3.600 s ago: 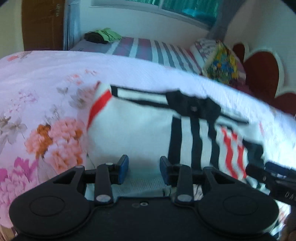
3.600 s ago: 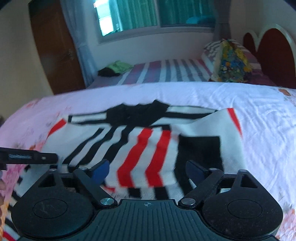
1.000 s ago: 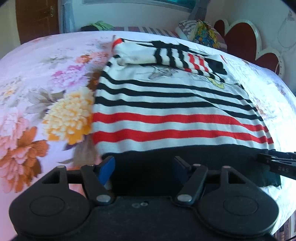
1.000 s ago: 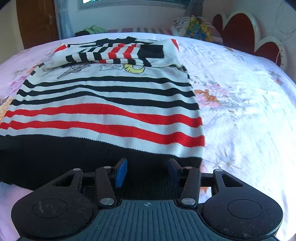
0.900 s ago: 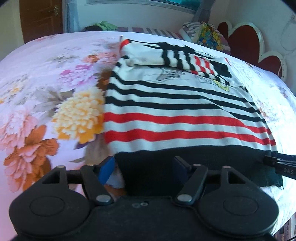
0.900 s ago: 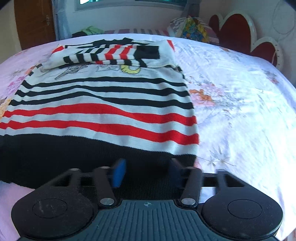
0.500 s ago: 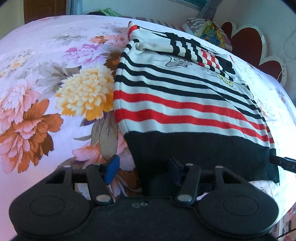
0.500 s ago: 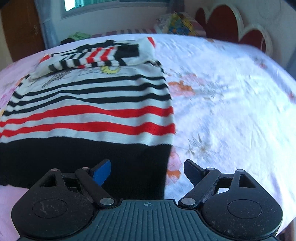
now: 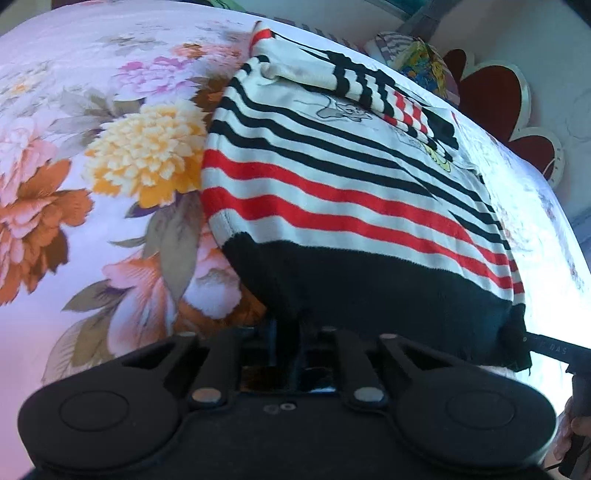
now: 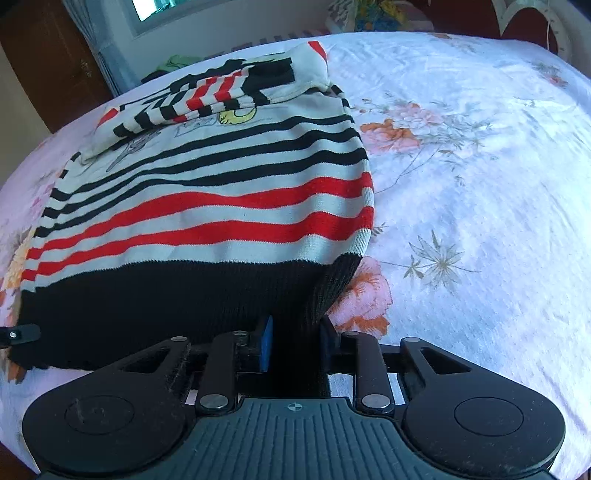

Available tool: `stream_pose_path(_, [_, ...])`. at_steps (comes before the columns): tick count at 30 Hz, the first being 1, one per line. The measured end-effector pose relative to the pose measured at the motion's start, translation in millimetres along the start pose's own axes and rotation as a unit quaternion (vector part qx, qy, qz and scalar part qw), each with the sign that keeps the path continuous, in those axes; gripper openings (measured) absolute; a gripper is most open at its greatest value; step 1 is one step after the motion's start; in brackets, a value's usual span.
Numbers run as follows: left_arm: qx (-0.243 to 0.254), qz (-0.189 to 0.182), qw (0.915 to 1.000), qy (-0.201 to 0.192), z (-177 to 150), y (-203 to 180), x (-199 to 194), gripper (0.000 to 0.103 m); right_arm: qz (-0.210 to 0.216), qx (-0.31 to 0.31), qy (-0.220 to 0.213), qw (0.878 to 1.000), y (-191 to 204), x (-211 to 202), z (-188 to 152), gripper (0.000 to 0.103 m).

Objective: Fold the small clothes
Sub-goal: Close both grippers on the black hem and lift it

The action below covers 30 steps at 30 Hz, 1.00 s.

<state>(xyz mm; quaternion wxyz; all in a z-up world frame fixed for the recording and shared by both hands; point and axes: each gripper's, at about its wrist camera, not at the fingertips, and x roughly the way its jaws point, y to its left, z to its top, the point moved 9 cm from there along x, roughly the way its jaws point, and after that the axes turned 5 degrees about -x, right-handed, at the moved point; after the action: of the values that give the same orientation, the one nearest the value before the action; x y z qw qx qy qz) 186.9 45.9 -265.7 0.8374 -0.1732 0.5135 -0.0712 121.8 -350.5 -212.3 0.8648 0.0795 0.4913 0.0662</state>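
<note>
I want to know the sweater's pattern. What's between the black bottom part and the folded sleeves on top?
Red, white and black stripes on the sweater, then a cartoon print; both views show it.

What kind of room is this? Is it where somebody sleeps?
Most likely a bedroom. The striped sweater lies on a bed covered with a flowery bedsheet. A red heart-shaped headboard stands at the far end with a colourful pillow beside it, and there is a window in the wall.

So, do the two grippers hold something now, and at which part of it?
Both hold the striped sweater by its black hem band: the left gripper near the hem's left corner, the right gripper near its right corner, jaws shut on the fabric.
</note>
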Motion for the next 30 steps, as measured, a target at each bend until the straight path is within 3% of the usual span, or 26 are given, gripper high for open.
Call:
stream_pose_path(1, [-0.001,-0.005,1.0,-0.002,3,-2,-1,0.008,0.006,0.002,-0.001,1.0,1,-1,2,0.01])
stream_pose_path(7, [0.034,-0.029,0.9985,-0.03,26,-28,-11,0.007,0.034,0.003,-0.035,0.999,10,-21,24,0.01])
stream_pose_path(11, [0.034,-0.045,0.9961,-0.068,58,-42,-23,0.007,0.043,0.001,-0.075,0.996,18,-34,57,0.01])
stream_pose_path(21, [0.024,-0.065,0.987,-0.145,167,-76,-11,0.007,0.058,-0.001,-0.165,0.985,17,-21,183,0.009])
stream_pose_path(30, [-0.014,-0.056,0.9819,-0.18,293,-91,58,0.007,0.077,0.008,-0.183,0.98,-1,63,315,0.009])
